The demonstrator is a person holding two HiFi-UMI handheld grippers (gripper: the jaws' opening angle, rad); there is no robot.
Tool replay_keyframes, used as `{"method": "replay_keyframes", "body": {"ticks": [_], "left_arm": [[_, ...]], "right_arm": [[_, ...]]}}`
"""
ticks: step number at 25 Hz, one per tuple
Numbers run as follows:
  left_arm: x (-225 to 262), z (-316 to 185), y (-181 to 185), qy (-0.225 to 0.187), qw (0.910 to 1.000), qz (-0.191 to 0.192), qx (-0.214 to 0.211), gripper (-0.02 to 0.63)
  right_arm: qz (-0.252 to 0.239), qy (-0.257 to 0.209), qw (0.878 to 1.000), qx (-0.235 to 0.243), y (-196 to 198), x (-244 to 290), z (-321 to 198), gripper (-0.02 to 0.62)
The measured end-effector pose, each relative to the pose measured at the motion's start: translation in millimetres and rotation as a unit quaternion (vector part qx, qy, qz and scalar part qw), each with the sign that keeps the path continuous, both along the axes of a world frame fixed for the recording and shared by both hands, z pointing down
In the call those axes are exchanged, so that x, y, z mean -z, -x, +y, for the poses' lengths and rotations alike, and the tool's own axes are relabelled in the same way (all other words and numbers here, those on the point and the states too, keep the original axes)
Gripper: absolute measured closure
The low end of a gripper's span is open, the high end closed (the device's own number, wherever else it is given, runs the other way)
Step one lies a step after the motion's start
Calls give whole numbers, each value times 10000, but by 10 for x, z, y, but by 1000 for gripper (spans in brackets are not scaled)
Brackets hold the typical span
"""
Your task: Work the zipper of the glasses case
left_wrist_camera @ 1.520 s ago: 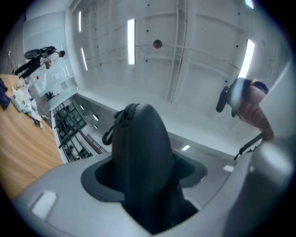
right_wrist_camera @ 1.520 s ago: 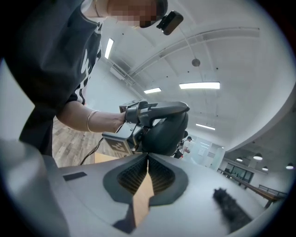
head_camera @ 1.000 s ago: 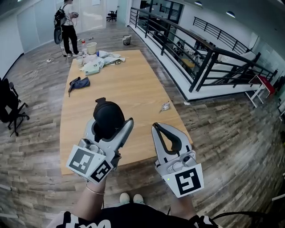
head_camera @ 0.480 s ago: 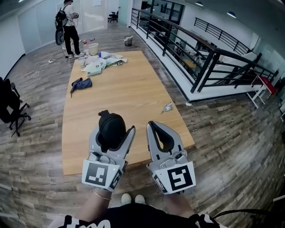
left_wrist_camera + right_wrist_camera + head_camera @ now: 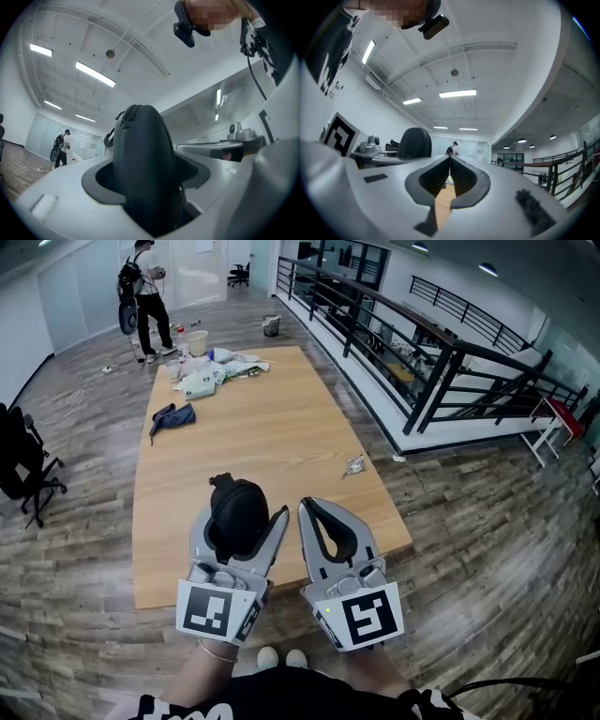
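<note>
Glasses case [image 5: 143,164] in L tool [image 5: 240,517]

Slim gap is left betw. left gripper [image 5: 242,514] & right gripper [image 5: 317,505]; counter [image 5: 281,427] ahead is kept open, wrapper [image 5: 352,465] at right, cloth [image 5: 172,416] far left.

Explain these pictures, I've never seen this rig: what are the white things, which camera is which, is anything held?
No robot arm here: a person holds a two-jaw tool in each hand. The wide picture comes from a camera on the person's head, looking down; the other two come from cameras on each tool, looking along its jaws. The left tool is clamped on the black glasses case. The right tool beside it is shut and empty. On the wooden table lie a dark cloth, a small crumpled scrap and, at the far end, a pile of clutter.
</note>
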State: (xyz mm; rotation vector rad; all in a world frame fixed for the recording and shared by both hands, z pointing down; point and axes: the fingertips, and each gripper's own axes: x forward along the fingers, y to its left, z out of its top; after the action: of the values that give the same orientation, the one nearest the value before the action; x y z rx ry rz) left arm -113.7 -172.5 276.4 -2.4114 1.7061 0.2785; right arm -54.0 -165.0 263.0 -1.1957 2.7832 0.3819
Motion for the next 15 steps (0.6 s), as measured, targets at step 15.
{"method": "replay_keyframes", "body": {"ticks": [15], "left_arm": [[56,-15,-41,-34,10000,-29,79,288]], "right_arm": [[232,114,9997,56,-11,-74,-25,588]]}}
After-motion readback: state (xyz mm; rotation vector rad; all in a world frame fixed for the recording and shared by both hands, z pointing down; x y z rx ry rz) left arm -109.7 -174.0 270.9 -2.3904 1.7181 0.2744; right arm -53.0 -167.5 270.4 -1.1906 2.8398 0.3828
